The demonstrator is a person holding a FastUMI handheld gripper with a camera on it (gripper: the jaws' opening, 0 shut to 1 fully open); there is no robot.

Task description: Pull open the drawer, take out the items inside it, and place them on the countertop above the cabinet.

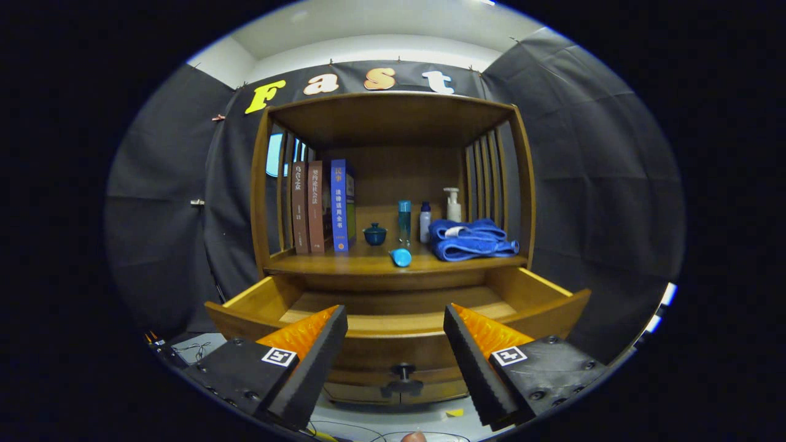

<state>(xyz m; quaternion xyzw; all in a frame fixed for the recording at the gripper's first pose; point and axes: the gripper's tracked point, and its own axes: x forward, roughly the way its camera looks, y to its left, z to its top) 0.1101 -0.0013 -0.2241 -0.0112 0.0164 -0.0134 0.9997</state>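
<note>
A: Since the drawer (399, 313) is already pulled out, what does the next move turn on?

B: On what lies straight ahead. The gripper (396, 344) has its fingers spread wide with nothing between them, and the drawer's front runs crosswise just beyond their tips, its long axis side to side. Its knob (403, 371) sits low between the two fingers.

A: And the items?

B: The part of the drawer floor I can see looks bare; the near strip is hidden behind the front panel, so I can't say it's empty. The countertop (368, 265) lies farther ahead and above, carrying a small blue object (401, 257) on its side, a folded blue towel (470, 239), a dark cup (374, 234), bottles (404, 222) and books (339, 205).

A: Any writing?

B: The book spines carry characters, too small for me to read reliably. Each finger bears a square black-and-white marker (279, 356).
</note>
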